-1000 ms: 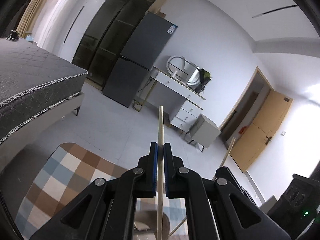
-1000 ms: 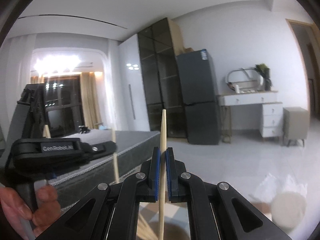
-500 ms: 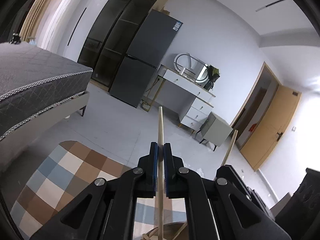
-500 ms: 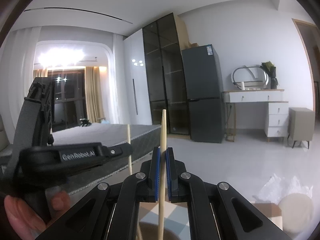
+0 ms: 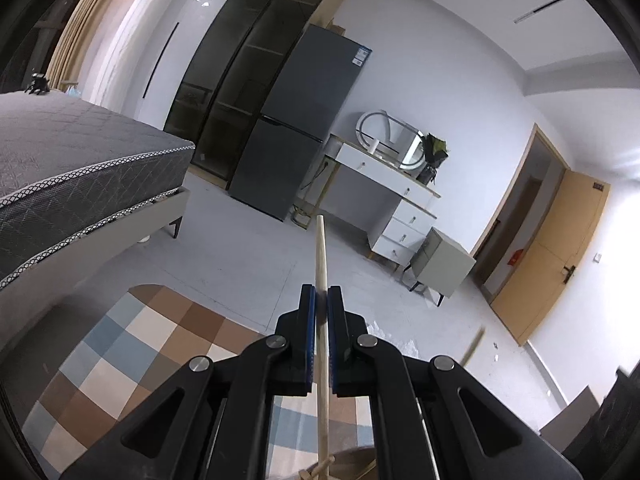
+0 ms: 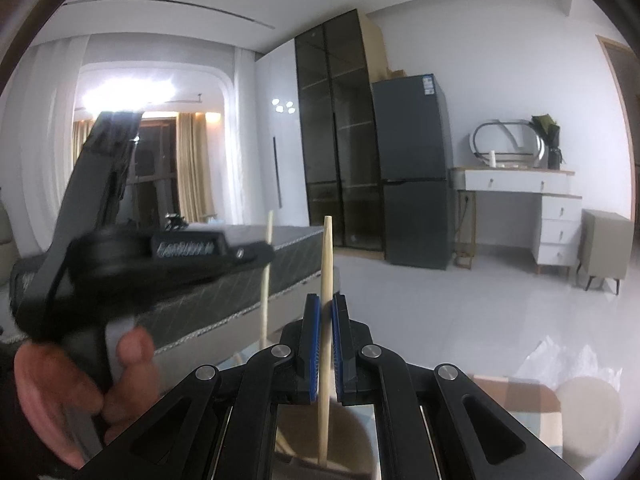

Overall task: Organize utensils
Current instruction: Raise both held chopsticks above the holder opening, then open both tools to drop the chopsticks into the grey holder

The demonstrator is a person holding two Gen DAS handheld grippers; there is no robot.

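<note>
left gripper point(image 5: 319, 300): fingers clenched on a wooden chopstick point(image 5: 321, 256), stick near upright, tip in front of the grey fridge point(image 5: 308, 120)

right gripper point(image 6: 327, 312): fingers clenched on a second chopstick point(image 6: 327, 256), upright, left of the fridge; its lower end hidden

person's hand point(image 6: 76, 384) holds the left gripper's handle
</note>
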